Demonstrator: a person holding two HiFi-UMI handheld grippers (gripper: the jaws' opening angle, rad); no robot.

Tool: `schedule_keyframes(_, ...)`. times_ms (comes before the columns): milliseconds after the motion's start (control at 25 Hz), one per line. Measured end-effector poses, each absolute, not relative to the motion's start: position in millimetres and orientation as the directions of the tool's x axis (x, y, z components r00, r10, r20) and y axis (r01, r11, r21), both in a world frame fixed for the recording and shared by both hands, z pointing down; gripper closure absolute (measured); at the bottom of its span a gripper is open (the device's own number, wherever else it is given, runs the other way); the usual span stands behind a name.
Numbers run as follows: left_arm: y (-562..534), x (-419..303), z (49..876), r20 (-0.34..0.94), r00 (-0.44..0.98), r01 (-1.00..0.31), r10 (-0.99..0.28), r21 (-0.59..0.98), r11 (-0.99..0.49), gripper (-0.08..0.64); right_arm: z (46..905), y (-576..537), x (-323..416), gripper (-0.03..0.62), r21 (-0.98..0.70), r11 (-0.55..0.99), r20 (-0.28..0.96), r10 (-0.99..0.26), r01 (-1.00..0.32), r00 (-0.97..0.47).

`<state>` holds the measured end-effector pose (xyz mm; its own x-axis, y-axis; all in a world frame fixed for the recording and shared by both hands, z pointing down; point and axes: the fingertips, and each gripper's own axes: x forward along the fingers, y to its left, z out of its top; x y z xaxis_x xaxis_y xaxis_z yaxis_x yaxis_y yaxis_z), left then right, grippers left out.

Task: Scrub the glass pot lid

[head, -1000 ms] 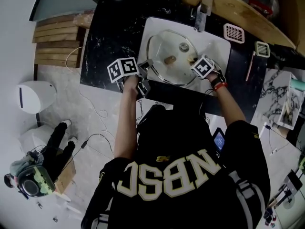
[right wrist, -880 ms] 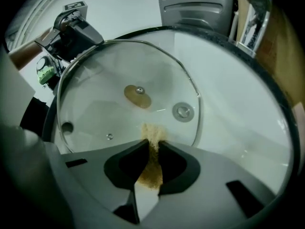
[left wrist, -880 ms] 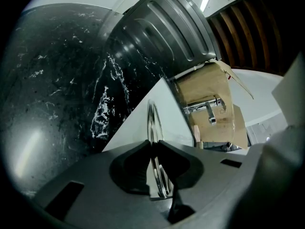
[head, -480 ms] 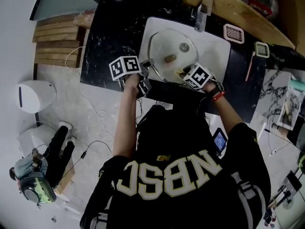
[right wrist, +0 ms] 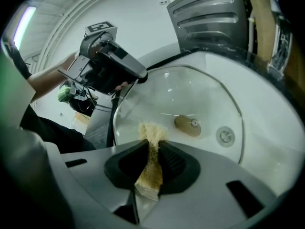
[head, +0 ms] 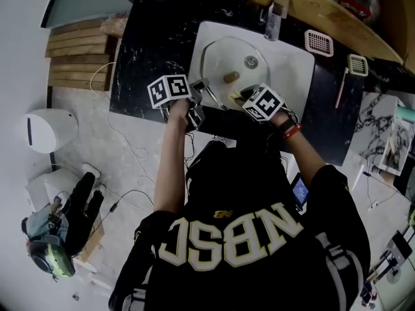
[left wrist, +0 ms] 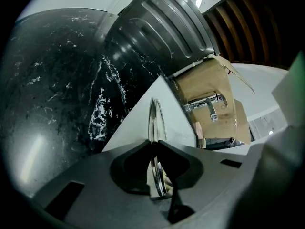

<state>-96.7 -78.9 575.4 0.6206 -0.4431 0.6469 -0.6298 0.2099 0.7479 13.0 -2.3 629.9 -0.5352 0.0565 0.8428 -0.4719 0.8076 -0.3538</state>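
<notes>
Here is the glass pot lid, sitting in the white sink that is set into the black marbled table. The lid is round, so it has no long axis, and its broad face is turned up toward the head camera. The tan knob sits at its middle, and the sink drain shows through the glass just beyond it. The left hand-held gripper comes in from the near left. Its jaws are pinched on the lid's metal rim, and its own view sees the rim edge-on, running straight away between the pads. On the near right, the right hand-held gripper has its jaws clamped on a yellowish sponge, with the frayed tip poking out over the near part of the glass. Whether the sponge touches the lid cannot be told. The faucet stands at the far edge of the sink.
</notes>
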Motion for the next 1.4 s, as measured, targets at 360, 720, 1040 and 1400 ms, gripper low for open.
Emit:
schedule_keyframes(360,-78.2,-96.4,575.3,0.652,0.619,-0.633,-0.438,0.744,0.214,0.494,600.8,-26.4,-44.4,0.522,-0.363,0.812,0.742,-0.044,-0.457,-0.668)
schedule_keyframes(720,-78.7,-98.6,576.4,0.655,0.616,-0.623,-0.438,0.745,0.238,0.495,598.8,-62.1,-66.8,0.520,-0.223,0.873,0.722,-0.151,-0.434,-0.675)
schedule_keyframes(1040,-79.1,-103.0,579.0,0.676,0.600,-0.636,-0.428,0.727,0.258,0.495,605.1,-92.8,-75.7,0.522,-0.113,0.895,0.666,-0.254,-0.431,-0.702)
schedule_keyframes(1400,-80.3,-106.1,581.2,0.686,0.592,-0.626,-0.424,0.722,0.295,0.494,630.6,-143.3,-69.9,0.523,-0.026,0.853,0.694,-0.359,-0.521,-0.623)
